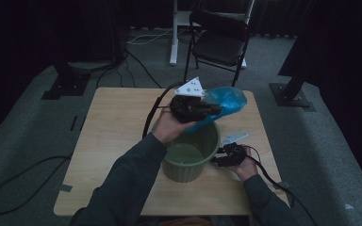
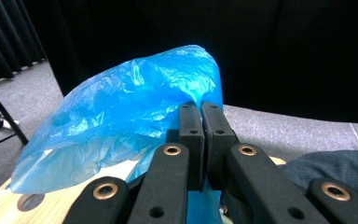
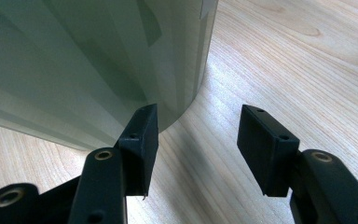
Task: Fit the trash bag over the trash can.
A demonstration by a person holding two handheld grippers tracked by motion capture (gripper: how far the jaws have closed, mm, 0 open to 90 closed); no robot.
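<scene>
Dark blue-grey sleeves [image 1: 132, 174], blk jaws w/ brass rivets, grey 3-cornered plate, blk cables

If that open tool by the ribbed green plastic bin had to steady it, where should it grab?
Probably the top rim of the ribbed green plastic bin, from above at its right side: the wall is wide and curved, while the open right gripper stands beside its base.

No legible text, label, brand, number or sign found on any item in the 3 views.
</scene>
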